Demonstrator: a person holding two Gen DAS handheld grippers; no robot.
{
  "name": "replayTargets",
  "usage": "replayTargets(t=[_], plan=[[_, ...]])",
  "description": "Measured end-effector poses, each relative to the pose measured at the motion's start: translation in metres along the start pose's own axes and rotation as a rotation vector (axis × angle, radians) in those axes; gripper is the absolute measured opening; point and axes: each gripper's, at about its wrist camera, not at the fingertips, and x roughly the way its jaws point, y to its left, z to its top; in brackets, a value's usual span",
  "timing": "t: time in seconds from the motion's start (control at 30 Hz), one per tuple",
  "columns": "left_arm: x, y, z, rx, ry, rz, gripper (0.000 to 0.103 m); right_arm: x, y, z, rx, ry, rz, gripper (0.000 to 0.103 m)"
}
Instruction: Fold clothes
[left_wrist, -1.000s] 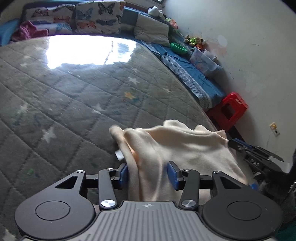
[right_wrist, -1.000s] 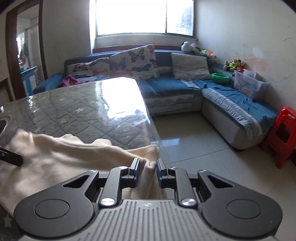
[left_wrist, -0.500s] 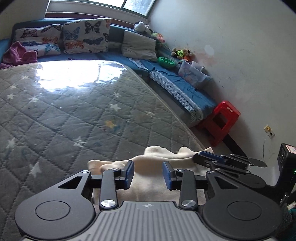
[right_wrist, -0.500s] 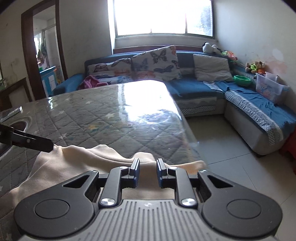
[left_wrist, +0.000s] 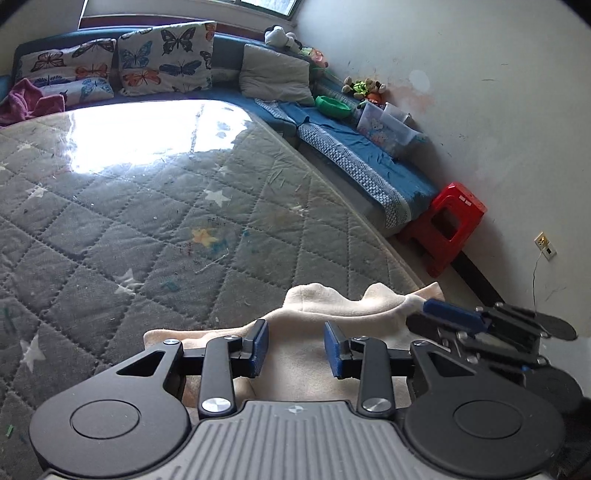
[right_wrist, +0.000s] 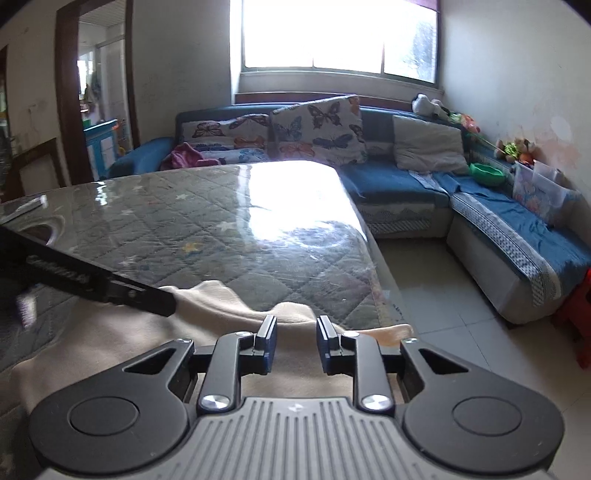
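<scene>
A cream garment (left_wrist: 332, 314) lies on the near right corner of the grey quilted table (left_wrist: 147, 221). It also shows in the right wrist view (right_wrist: 110, 332), spread toward the left. My left gripper (left_wrist: 295, 345) is open, its blue pads apart just above the cloth's near part. My right gripper (right_wrist: 294, 343) is open too, over the cloth near the table's right edge. The right gripper's finger shows in the left wrist view (left_wrist: 454, 317) at the cloth's right corner. The left gripper's finger shows in the right wrist view (right_wrist: 110, 288) over the cloth's far fold.
The table (right_wrist: 221, 229) has a glossy cover with glare. A blue corner sofa (right_wrist: 406, 184) with butterfly cushions (right_wrist: 317, 129) runs behind and to the right. A red stool (left_wrist: 443, 225) stands on the tiled floor by the wall. A doorway (right_wrist: 99, 92) is at far left.
Both grippers have opened and let go of the cloth, which now lies flatter on the table corner. Both have lifted and drawn back a little.
</scene>
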Motion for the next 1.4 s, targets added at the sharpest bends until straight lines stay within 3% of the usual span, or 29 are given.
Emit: replayTargets(t=[0.23, 0.53, 0.87, 1.1, 1.4], plan=[[-0.028, -0.016, -0.022, 0.075, -0.009, -0.039, 0.036, -0.030, 0.021, -0.017, -0.044, -0.006, 0.055, 0.023], [-0.054, -0.025, -0.066, 0.155, -0.025, -0.049, 0.036, -0.065, 0.030, -0.053, -0.048, -0.013, 0.012, 0.023], [-0.065, -0.021, -0.084, 0.163, -0.027, -0.043, 0.036, -0.094, 0.008, -0.075, 0.044, -0.034, -0.031, 0.023], [-0.071, -0.017, -0.088, 0.144, -0.024, -0.027, 0.038, -0.087, -0.002, -0.079, 0.077, -0.017, -0.059, 0.023], [-0.082, -0.016, -0.096, 0.135, -0.031, 0.008, 0.048, -0.096, 0.020, -0.072, 0.056, -0.056, -0.026, 0.048]])
